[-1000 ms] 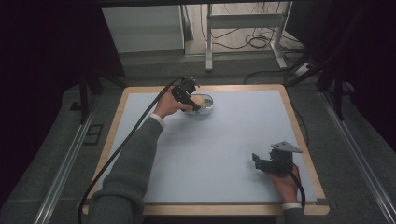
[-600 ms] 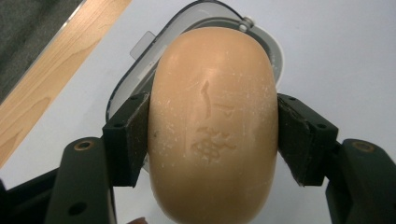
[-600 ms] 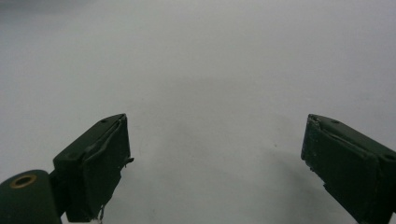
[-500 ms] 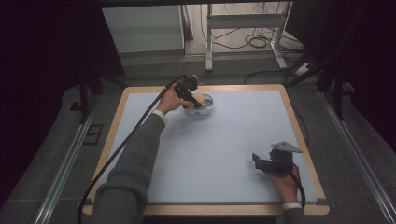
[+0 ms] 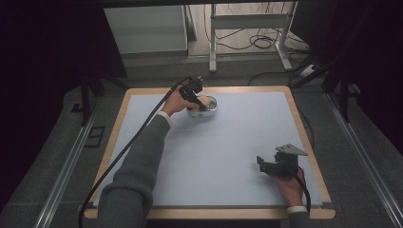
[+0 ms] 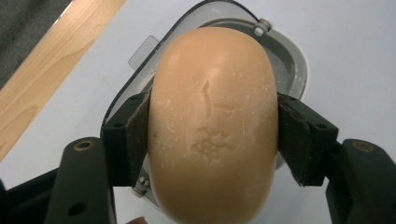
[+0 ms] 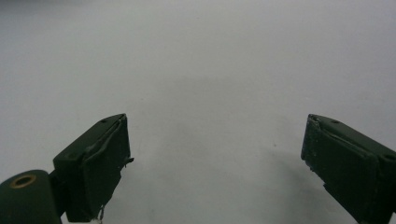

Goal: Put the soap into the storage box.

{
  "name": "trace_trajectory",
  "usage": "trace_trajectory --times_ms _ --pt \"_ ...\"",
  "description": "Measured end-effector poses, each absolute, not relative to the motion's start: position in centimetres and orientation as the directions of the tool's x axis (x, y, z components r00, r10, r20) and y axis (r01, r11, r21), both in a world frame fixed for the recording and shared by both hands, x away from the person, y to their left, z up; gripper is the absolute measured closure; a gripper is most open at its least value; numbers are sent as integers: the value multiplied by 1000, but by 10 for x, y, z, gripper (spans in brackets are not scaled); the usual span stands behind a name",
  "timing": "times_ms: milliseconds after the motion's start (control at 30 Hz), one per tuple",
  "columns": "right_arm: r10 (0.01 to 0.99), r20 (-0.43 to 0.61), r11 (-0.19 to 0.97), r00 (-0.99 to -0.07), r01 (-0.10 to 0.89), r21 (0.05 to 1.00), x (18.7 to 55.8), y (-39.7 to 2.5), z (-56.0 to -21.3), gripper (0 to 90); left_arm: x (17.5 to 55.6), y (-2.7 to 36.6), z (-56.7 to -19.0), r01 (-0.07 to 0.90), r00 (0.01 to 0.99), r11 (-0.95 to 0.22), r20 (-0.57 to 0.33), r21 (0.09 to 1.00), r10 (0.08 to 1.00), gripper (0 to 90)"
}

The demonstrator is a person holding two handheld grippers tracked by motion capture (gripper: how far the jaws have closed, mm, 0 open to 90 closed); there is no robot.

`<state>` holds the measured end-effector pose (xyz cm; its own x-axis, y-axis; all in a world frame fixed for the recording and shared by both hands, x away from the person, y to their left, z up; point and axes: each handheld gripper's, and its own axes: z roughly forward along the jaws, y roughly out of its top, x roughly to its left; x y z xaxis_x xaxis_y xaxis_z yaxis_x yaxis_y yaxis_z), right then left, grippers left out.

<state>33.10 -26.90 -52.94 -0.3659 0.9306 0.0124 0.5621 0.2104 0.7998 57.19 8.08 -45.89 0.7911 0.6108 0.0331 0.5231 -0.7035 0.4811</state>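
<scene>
Sitting near the far edge of the table point(image 5: 142, 97), the soap dish point(image 6: 285, 51) has wide bare tabletop on its near side. Above it, the left gripper point(image 6: 212, 135) is clenched on a tan bar of soap point(image 6: 212, 116), with the person's arm stretched forward. Stamped marks on the soap cannot be read. The right gripper point(image 7: 212, 158) rests low near the table's right edge, jaws spread wide, grasping nothing.

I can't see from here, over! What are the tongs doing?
Left tongs shut on soap bar, over soap dish. Right tongs open, empty, above mat. Nothing blocking.
</scene>
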Motion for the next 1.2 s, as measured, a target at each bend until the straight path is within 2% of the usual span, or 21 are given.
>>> trace_trajectory --times_ms 267,700,1100,1200 --pt "930 12 211 -366 562 800 331 -269 -529 79 574 80 -465 515 802 -711 24 478 597 317" --pt "930 5 218 -368 561 799 331 -269 -530 79 554 88 -441 500 796 -682 27 534 605 273" --pt "930 11 211 -367 560 801 331 -269 -529 79 494 118 -434 511 756 -605 15 611 654 235" --pt "930 12 211 -366 562 800 331 -269 -529 79 467 132 -435 496 752 -594 28 633 658 219"
